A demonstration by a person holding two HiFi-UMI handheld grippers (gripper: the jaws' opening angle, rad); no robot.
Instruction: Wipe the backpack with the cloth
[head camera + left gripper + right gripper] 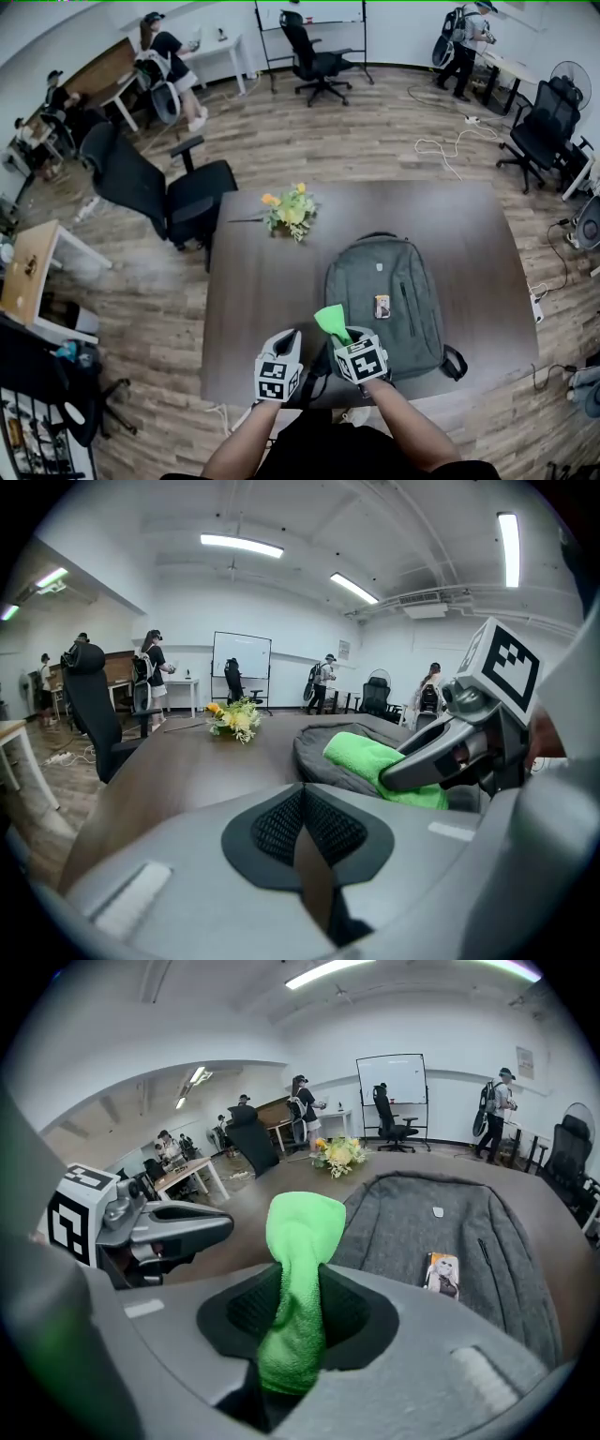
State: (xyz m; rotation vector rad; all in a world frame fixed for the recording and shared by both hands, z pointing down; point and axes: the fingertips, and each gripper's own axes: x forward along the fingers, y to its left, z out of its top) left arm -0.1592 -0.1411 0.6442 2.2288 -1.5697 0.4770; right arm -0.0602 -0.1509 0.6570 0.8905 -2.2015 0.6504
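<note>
Just fuzzy green cloth (302, 1269), pinched.

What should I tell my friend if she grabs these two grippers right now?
Right gripper: shut on the green cloth, which sticks out past its jaws.
Left gripper: shut, holding nothing, beside the right one at the near edge of the table.
Backpack: lying flat on the table, front side up, right ahead.
Done: the cloth is in hand, at the backpack's near left corner.
Left: wipe across the backpack's surface. The pictures do not show whether any of it has been wiped.
</note>
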